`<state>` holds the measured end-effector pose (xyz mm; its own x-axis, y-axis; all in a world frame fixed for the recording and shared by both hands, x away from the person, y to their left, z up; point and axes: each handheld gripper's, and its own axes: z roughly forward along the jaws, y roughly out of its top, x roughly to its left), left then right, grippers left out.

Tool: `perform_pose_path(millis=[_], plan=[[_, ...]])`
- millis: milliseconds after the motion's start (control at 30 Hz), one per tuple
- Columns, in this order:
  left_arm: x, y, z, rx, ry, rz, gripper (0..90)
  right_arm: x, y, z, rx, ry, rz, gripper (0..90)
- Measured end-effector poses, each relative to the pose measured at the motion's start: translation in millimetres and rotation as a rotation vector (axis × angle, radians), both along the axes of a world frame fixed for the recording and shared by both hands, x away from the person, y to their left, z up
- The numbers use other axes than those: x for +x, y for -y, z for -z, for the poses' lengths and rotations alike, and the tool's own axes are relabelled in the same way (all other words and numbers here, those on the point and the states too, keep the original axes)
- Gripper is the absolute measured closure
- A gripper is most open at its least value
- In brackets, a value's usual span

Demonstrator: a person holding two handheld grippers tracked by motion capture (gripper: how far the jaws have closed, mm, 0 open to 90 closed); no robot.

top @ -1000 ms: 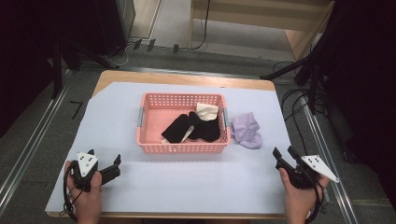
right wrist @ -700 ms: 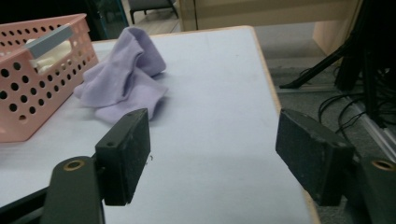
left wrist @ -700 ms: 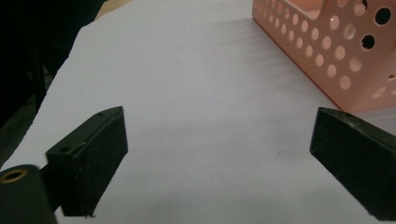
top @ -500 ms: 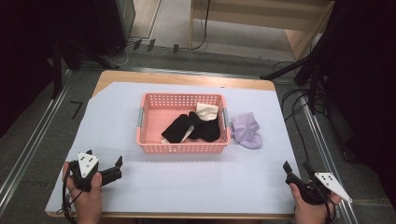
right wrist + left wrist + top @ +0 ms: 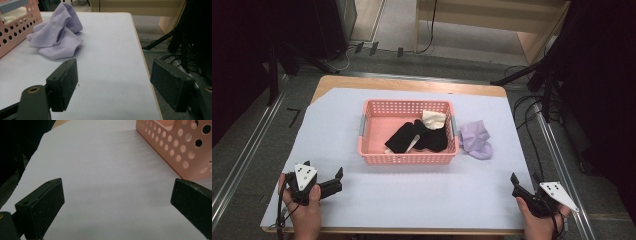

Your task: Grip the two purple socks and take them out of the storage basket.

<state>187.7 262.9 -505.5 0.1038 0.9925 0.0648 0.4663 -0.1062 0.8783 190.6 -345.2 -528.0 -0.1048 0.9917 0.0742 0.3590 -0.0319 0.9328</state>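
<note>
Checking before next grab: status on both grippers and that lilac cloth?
Left gripper and right gripper open, empty. Lilac cloth on table beside pink basket, untouched. Nothing in the way.

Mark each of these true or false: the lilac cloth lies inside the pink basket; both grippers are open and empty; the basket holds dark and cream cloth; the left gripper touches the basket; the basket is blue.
1. The lilac cloth lies inside the pink basket. False: it lies on the table beside the basket's right end.
2. The left gripper and the right gripper are open and empty. True.
3. The basket holds dark cloth and cream cloth. True.
4. The left gripper touches the basket. False: it sits apart, near the table's front edge.
5. The basket is blue. False: it is pink.
</note>
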Motion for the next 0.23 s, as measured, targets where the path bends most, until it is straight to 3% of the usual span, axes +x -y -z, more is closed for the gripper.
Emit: perform_pose_path(millis=[133,233], plan=[[-0.2,0.0,0.0,-0.001,0.002,0.0,0.0,2.2,-1.6,0.2,-0.016,-0.018,-0.005,31.2],[-0.2,0.0,0.0,-0.003,0.002,-0.003,0.0,1.9,-2.7,0.2,-0.029,-0.017,-0.008,31.7]])
